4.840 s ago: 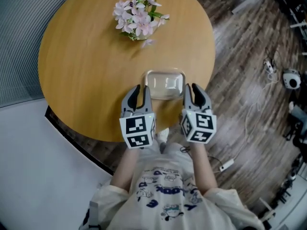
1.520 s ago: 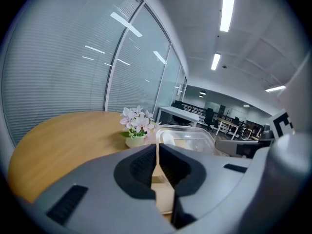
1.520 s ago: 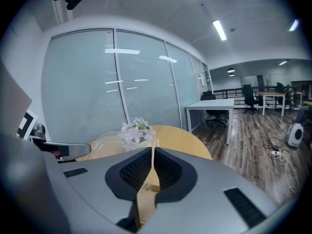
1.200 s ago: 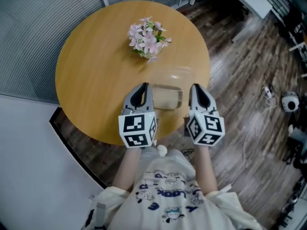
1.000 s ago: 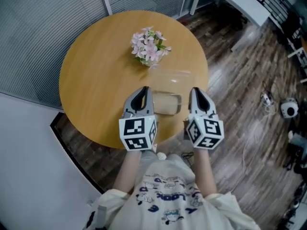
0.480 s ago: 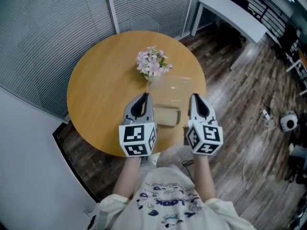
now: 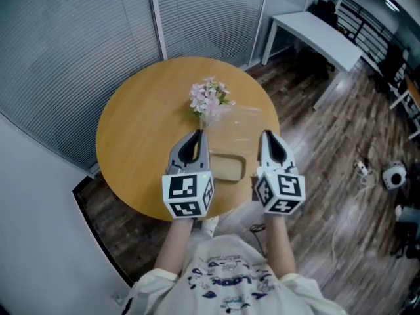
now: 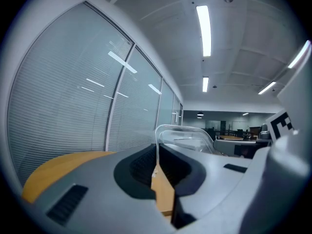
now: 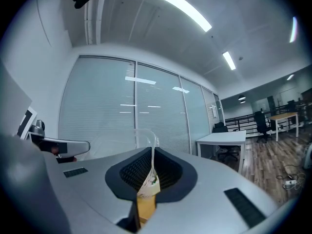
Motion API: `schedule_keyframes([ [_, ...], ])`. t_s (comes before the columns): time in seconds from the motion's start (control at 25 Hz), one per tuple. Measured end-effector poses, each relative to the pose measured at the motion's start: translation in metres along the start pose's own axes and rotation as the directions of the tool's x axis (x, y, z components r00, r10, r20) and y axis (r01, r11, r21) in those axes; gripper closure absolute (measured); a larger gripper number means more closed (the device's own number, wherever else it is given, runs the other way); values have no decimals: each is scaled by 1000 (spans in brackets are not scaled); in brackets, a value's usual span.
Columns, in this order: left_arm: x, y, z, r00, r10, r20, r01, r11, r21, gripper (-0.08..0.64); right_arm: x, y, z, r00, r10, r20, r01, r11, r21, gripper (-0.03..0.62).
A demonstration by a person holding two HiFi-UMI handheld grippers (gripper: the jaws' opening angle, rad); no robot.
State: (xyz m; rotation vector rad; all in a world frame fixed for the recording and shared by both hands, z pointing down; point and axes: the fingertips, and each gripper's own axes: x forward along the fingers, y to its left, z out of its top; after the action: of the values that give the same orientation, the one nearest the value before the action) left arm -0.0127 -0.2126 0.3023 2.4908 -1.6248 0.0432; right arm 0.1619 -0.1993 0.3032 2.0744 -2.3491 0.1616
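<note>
A clear plastic container [image 7: 230, 155] hangs in the air above the near part of the round wooden table [image 7: 141, 133], held by two opposite walls. The left gripper [image 7: 195, 138] is clamped on its left wall and the right gripper [image 7: 267, 138] on its right wall. In both gripper views the thin clear wall runs straight down between the closed jaws. Nearly five seconds earlier the container lay flat on the table by its near edge. Now it is lifted clear, and the table looks smaller and farther below, having dropped steadily away over the last second. The container's weight therefore rests wholly on the two grips, with nothing under it. A small pot of pink flowers [image 7: 209, 97] stands toward the table's far side, seen partly through the container's far end but well below it. A glass wall with closed blinds [image 7: 79, 38] runs beyond the table's far-left side, and a white desk [image 7: 315, 28] stands beyond its far-right side. Open dark wood floor [image 7: 328, 130] lies to the table's right, with cables and a small white device [image 7: 396, 174] well away from the table. The person's body stands just off the table's near edge.
</note>
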Motion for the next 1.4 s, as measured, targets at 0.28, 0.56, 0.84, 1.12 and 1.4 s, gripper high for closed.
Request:
schedule_keyframes([
  [0.28,-5,-3,13,999,3,34,-4,1000,16,541,-4,2,11,1000,-4,29,4,1000,7,574],
  [0.56,-7,-8,20,999,-1,52,0,1000,21,541,-9,0,19,999,-9,53,9,1000,1,574],
  [0.84,-9,-7,21,999,-6,53,5,1000,22,541,-11,2,20,998,-18,55,18,1000,-1,574],
  [1.12,-11,-9,19,999,-9,50,8,1000,24,541,-15,2,19,998,-19,57,18,1000,1,574],
  [1.4,-12,-10,18,999,-9,45,8,1000,24,541,-16,0,18,998,-24,52,23,1000,3,574],
])
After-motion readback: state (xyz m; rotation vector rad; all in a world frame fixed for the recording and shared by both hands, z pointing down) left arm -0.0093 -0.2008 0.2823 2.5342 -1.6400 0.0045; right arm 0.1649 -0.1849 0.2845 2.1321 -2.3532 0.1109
